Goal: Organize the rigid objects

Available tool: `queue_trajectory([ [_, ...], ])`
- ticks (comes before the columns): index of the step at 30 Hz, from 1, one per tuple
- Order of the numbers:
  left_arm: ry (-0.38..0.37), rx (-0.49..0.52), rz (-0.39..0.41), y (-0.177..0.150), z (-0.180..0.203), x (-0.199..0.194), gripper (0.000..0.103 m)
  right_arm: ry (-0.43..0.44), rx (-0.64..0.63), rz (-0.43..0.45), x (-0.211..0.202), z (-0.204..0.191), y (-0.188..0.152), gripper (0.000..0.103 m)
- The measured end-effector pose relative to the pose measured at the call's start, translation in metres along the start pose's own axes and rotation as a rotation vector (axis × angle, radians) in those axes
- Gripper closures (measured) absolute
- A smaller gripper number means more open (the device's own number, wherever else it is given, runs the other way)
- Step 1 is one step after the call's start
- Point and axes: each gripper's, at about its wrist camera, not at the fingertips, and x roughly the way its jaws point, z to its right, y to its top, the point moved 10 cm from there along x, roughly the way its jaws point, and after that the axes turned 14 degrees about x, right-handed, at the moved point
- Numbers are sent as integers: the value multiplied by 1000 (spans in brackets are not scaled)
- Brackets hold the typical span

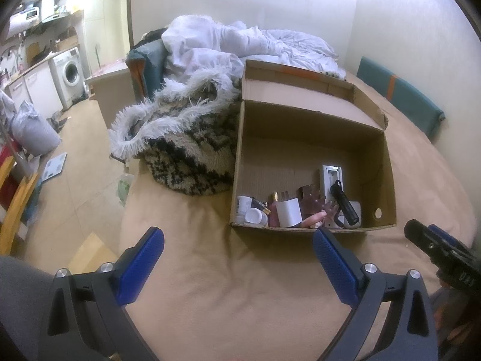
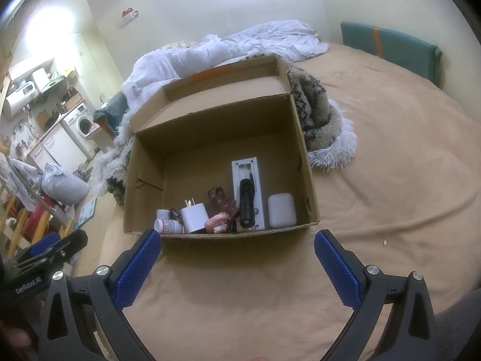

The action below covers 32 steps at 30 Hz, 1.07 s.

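Observation:
An open cardboard box (image 2: 303,156) stands on the tan bed cover, also in the left wrist view (image 1: 387,177). Inside, along its near wall, lie a black flashlight (image 2: 246,201) on a white flat device (image 2: 257,165), a white earbud case (image 2: 281,210), a white charger plug (image 2: 194,215), small white bottles (image 2: 168,225), a brown hand-shaped item (image 2: 219,198) and a pink item (image 2: 218,221). My right gripper (image 2: 237,240) is open and empty just before the box. My left gripper (image 1: 237,240) is open and empty, left of the right one (image 1: 433,246).
A patterned shaggy blanket (image 1: 186,138) and a white duvet (image 1: 228,45) lie behind and beside the box. A teal cushion (image 2: 390,45) stands at the wall. A kitchen area with a washing machine (image 1: 70,73) and floor clutter is to the left.

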Motion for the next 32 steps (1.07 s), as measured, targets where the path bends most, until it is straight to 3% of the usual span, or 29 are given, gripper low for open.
queue_trajectory([
  [32,3,7,8,-1,2,-1,4,-6,-6,-3,3,1,0,0],
])
